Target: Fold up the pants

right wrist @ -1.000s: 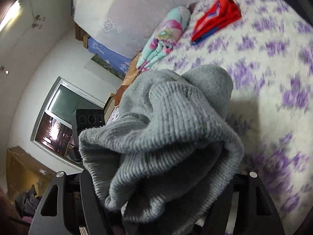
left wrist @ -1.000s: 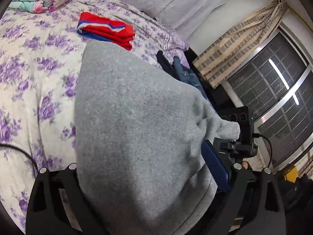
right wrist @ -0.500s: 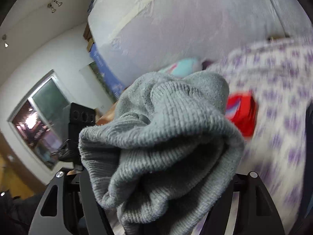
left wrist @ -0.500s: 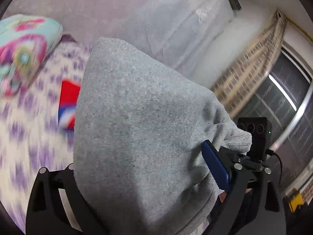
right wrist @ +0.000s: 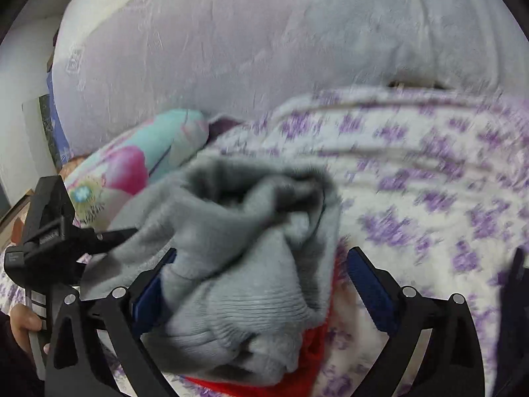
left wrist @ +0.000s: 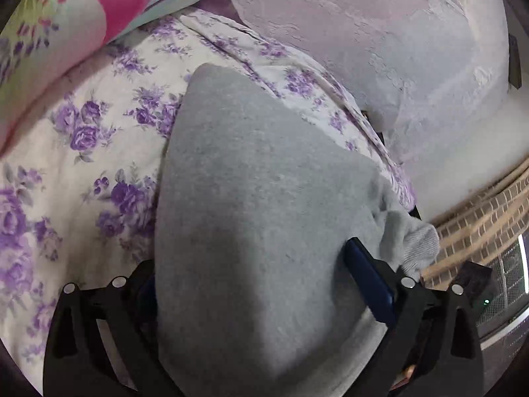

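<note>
The bed point(left wrist: 99, 139) carries a folded red garment point(right wrist: 317, 340); the grey pants point(left wrist: 264, 231) hang bunched above it — placement apparently remaining. Left gripper point(left wrist: 251, 297) clamps them; right gripper point(right wrist: 261, 284) fingers apart.

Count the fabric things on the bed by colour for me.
Grey: 1, the pants, draped over both tools.
Red: 1, a garment under the pants.
Pink and turquoise: 1, a folded blanket.
Total: 3.
</note>
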The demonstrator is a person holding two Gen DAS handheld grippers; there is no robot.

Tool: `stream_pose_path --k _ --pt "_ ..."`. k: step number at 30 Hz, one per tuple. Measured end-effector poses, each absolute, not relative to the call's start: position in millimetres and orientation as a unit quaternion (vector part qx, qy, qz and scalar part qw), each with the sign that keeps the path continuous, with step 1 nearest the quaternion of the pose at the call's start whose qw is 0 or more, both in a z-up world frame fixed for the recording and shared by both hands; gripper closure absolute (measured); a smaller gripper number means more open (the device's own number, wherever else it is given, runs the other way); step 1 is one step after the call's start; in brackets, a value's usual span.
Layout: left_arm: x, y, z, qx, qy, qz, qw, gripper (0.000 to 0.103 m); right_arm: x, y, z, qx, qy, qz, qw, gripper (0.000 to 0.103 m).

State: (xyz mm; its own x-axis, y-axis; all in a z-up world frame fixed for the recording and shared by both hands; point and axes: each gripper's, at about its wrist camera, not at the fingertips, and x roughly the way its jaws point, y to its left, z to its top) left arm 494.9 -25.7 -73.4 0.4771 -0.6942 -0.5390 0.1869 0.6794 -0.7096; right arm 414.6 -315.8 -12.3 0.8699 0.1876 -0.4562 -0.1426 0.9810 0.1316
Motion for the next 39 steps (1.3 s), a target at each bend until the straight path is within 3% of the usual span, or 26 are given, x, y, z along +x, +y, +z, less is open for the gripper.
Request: stream_pose_path --k 3,8,19,28,34,39 --pt "475.7 -10.5 -51.9 -0.311 0.423 -0.27 0.807 0.008 366.0 -327.1 22.6 0.065 0.189 0.091 0.976 0.004" --pt "401.1 5.1 -6.9 -0.293 0.389 -0.278 0.828 0.008 280.6 -329.1 63.6 0.08 0.172 0.12 0.975 0.003" --pt "117.9 9.6 101.7 -0.138 0.275 -0.287 0.907 0.005 26.4 -300.5 96.9 0.027 0.148 0.16 0.976 0.003" --pt "-21.1 24.5 56.5 -0.086 0.253 -0.18 0.947 0.005 -90.1 -276.0 48.5 -0.019 0.142 0.121 0.982 0.003" --pt "-44.3 17.5 1.3 -0.068 0.308 -0.136 0.939 0.005 -101.8 -270.8 6.4 0.003 0.178 0.065 0.982 0.003" --pt "-52.3 11.2 -12.4 -0.023 0.316 -0.087 0.945 0.005 -99.4 -275.5 -14.3 0.006 0.209 0.033 0.977 0.003"
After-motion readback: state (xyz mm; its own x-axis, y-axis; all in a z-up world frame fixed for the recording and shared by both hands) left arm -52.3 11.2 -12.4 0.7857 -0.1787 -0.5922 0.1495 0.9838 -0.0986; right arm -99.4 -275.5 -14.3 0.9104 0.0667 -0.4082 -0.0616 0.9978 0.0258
